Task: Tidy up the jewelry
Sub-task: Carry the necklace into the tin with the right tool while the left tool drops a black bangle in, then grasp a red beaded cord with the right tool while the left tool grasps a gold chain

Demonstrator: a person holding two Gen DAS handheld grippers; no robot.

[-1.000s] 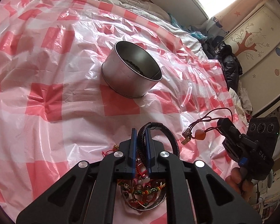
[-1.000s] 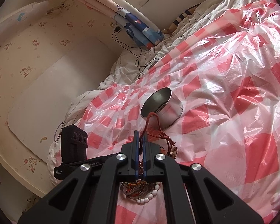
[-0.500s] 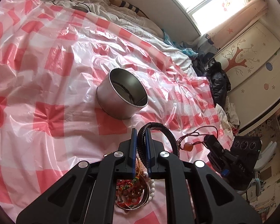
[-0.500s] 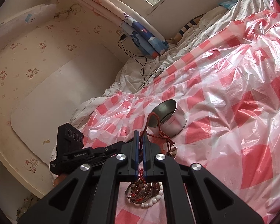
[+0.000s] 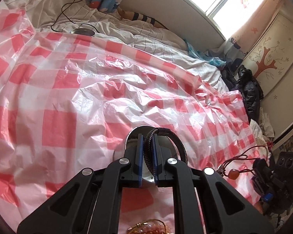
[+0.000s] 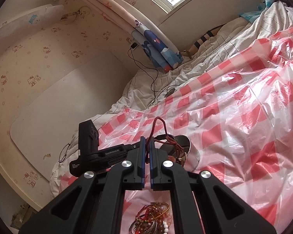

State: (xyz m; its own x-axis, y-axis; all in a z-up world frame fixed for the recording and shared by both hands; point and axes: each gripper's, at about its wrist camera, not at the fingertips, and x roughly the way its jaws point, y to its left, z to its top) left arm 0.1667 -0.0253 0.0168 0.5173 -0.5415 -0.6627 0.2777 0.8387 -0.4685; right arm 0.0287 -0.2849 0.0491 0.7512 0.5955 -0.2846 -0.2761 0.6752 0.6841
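Observation:
My left gripper (image 5: pixel 147 136) is shut on a black braided leather bracelet (image 5: pixel 177 142) and holds it right over the round metal tin (image 5: pixel 131 136), which its fingers mostly hide. My right gripper (image 6: pixel 146 139) is shut on a red cord necklace (image 6: pixel 159 124) with an orange bead and a metal charm, hanging beside the tin (image 6: pixel 189 152). The same gripper (image 5: pixel 263 167) and its necklace (image 5: pixel 234 172) show at the right of the left wrist view. A heap of beaded bracelets (image 6: pixel 152 220) lies in a small dish below the grippers.
A red and white checked plastic sheet (image 5: pixel 68 89) covers the bed. A white quilt, a black cable (image 5: pixel 68 5) and a round metal lid (image 5: pixel 82 31) lie at the far edge. Dark clothes (image 5: pixel 248 89) and a cupboard stand at the right.
Both grippers have moved forward from the jewelry dish to the tin, each carrying its piece. The left one now hovers over the tin's mouth; the tin looks much closer.

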